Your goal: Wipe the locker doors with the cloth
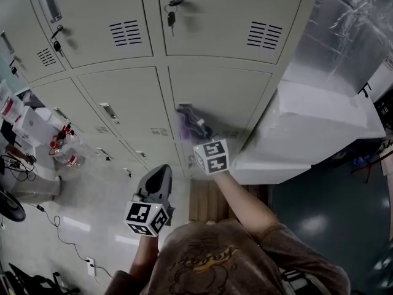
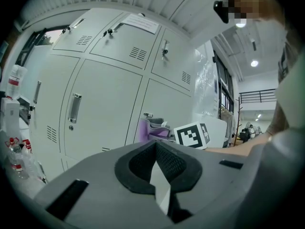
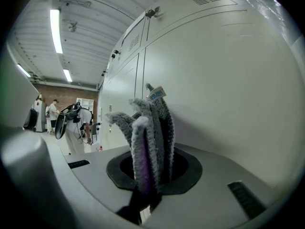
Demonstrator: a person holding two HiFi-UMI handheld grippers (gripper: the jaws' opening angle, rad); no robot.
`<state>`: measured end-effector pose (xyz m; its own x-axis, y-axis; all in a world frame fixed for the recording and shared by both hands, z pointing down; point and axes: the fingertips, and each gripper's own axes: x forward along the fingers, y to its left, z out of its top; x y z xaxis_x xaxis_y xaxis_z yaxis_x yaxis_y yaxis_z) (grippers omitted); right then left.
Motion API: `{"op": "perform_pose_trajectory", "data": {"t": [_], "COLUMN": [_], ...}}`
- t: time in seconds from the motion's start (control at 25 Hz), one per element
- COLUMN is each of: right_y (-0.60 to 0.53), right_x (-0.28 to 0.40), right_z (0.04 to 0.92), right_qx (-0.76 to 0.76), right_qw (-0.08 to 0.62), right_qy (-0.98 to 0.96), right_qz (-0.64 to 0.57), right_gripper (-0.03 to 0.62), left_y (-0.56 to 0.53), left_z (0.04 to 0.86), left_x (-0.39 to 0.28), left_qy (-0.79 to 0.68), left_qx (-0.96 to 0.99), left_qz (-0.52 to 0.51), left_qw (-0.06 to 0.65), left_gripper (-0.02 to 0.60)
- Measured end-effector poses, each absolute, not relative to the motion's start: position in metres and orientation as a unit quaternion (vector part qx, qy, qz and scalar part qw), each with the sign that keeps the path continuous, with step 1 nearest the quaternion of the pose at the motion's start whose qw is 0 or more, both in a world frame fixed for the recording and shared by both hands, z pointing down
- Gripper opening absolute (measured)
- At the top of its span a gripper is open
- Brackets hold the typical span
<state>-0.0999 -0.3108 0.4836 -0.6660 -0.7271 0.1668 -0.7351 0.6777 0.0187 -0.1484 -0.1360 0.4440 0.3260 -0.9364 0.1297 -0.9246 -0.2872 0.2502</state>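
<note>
A grey and purple cloth (image 1: 186,121) is pressed against a pale grey locker door (image 1: 227,94) in the lower row. My right gripper (image 1: 200,132) is shut on the cloth, its marker cube just below. In the right gripper view the cloth (image 3: 150,128) stands up in folds from between the jaws, close to the door (image 3: 228,80). My left gripper (image 1: 161,172) hangs lower and to the left, away from the lockers, shut with nothing in it. From the left gripper view (image 2: 157,162) the cloth (image 2: 151,129) shows against the door, beside the right cube.
Keys (image 1: 172,17) hang from the upper locker doors. A white wrapped cabinet (image 1: 319,128) juts out at the right of the lockers. Bottles (image 1: 64,152) and boxes stand at the left, with cables (image 1: 58,229) on the floor. People (image 3: 76,123) stand far down the room.
</note>
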Motion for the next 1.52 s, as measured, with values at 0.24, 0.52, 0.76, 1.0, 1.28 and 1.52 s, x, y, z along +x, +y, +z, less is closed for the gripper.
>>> {"op": "perform_pose_trajectory", "data": {"t": [0.24,0.52,0.76,1.0,1.28,1.52], "right_y": [-0.315,-0.322,-0.324,-0.326,-0.329,-0.33], "right_x": [-0.082,-0.052,-0.021,0.013,0.059,0.083], "right_z": [0.485,0.486,0.485,0.483,0.482,0.483], "right_qx": [0.418,0.441,0.465,0.492,0.533,0.556], "right_qw": [0.083,0.089,0.084,0.079,0.072,0.077], "right_qy": [-0.904,-0.893,-0.881,-0.867,-0.843,-0.827], "right_qz": [0.023,0.023,0.024,0.028,0.032,0.03], "right_gripper": [0.052,0.052,0.054,0.054,0.054,0.054], "left_y": [-0.142,-0.148,-0.152,-0.155,-0.161,-0.165], "left_z": [0.442,0.442,0.442,0.444,0.445,0.449], "left_x": [-0.144,-0.129,-0.119,-0.109,-0.1,-0.093], "left_qy": [-0.573,-0.555,-0.541,-0.528,-0.516,-0.508], "left_qx": [0.807,0.82,0.829,0.837,0.844,0.847], "left_qz": [-0.02,-0.019,-0.017,-0.017,-0.019,-0.019], "left_qw": [0.138,0.139,0.14,0.143,0.148,0.155], "left_gripper": [0.0,0.0,0.0,0.0,0.0,0.0]}}
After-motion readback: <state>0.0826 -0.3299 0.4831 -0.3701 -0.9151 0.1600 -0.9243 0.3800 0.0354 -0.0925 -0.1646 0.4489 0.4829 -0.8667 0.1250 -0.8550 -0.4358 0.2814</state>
